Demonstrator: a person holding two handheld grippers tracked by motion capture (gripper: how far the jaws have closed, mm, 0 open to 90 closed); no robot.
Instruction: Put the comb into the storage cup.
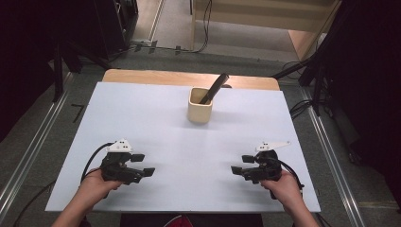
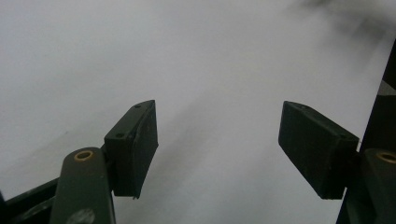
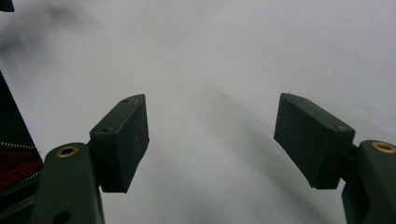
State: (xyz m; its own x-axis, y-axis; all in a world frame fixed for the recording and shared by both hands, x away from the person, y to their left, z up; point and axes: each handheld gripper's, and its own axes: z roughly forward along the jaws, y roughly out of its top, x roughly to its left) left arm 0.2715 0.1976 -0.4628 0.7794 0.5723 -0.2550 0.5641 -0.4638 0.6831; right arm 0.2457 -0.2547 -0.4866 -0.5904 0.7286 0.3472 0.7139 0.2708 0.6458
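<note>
Got a cup (image 1: 200, 107) sitting toward the table's (image 1: 142, 113) far middle with a stick-like tool (image 1: 213, 88) leaning in it, left gripper (image 1: 142, 165) and right gripper (image 1: 239, 164) near-side, well apart.

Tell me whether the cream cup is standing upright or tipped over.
Upright. The cream cup stands on the white table, its opening facing up, with a dark tool leaning out of it.

Lab — floor rails (image 1: 28, 156), cables (image 1: 206, 23), covered table (image 1: 142, 113).
</note>
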